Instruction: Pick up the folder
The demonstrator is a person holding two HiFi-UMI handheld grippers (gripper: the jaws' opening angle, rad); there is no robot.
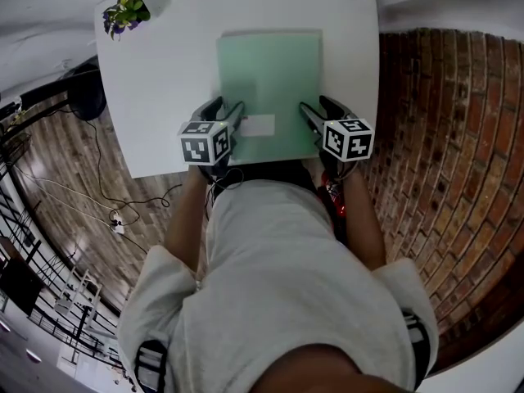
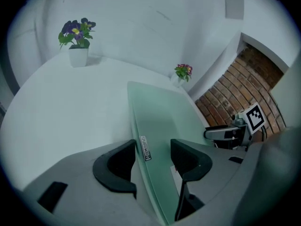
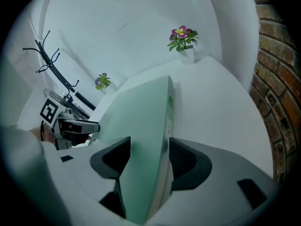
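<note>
The green folder (image 1: 270, 80) lies flat on the white table (image 1: 155, 80), near edge toward the person. Left gripper (image 2: 151, 155) straddles the folder's left edge with its jaws apart, and there's a clear gap on one side. Right gripper (image 3: 148, 154) brackets the opposite edge, also wide, its pads not pressing. So both tongs are in position, nothing clamped, nothing lifted. To my eye, the squeeze and the raise are what's left.
</note>
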